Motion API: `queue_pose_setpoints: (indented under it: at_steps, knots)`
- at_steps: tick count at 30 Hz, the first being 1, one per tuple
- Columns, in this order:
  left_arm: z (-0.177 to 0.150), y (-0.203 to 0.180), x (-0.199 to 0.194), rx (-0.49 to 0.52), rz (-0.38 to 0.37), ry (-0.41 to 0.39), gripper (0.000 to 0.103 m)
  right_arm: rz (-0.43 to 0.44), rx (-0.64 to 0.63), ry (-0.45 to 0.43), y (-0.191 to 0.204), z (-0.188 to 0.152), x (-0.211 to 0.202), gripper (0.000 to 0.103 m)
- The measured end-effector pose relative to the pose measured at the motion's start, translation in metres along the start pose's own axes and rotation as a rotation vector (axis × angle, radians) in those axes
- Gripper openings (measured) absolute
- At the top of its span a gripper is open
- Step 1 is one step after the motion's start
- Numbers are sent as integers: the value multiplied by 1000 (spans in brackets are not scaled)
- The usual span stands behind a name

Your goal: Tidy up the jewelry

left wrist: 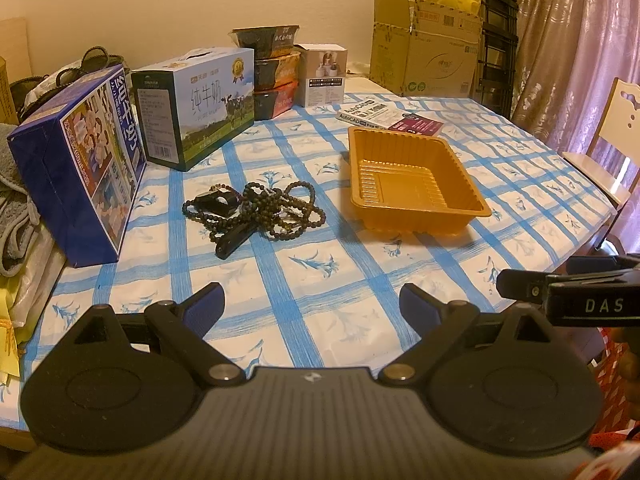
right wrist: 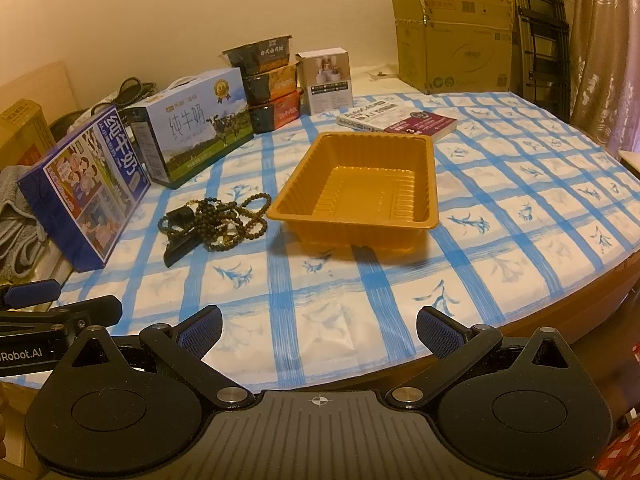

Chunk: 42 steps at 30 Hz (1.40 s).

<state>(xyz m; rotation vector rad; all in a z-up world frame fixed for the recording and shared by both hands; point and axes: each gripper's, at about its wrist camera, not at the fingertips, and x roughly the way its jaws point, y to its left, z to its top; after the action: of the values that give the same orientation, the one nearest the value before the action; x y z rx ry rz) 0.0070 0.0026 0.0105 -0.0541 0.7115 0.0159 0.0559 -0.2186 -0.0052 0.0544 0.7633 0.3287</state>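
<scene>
A tangle of dark bead strings (left wrist: 276, 210) (right wrist: 224, 220) lies on the blue-checked tablecloth with a black watch-like band (left wrist: 218, 200) (right wrist: 180, 216) among them. An empty orange plastic tray (left wrist: 412, 176) (right wrist: 356, 188) stands just to their right. My left gripper (left wrist: 310, 304) is open and empty, hovering over the near table edge, well short of the beads. My right gripper (right wrist: 320, 332) is open and empty, near the front edge, short of the tray. Each gripper shows at the edge of the other's view.
Two milk cartons (left wrist: 80, 160) (left wrist: 196, 104) stand at the left and back left. Stacked food bowls (left wrist: 276, 72), a small white box (left wrist: 326, 74), a book (left wrist: 390, 118) and a cardboard box (left wrist: 424, 52) stand behind. A chair (left wrist: 608, 136) stands at the right.
</scene>
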Motion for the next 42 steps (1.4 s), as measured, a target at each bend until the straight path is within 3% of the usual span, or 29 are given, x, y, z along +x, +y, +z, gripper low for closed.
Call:
queue_pose_setpoints:
  at_steps: [42]
  knots:
    - [-6,0,14,-9,-6,1,94,4,-1,-30,-8,1,9,103]
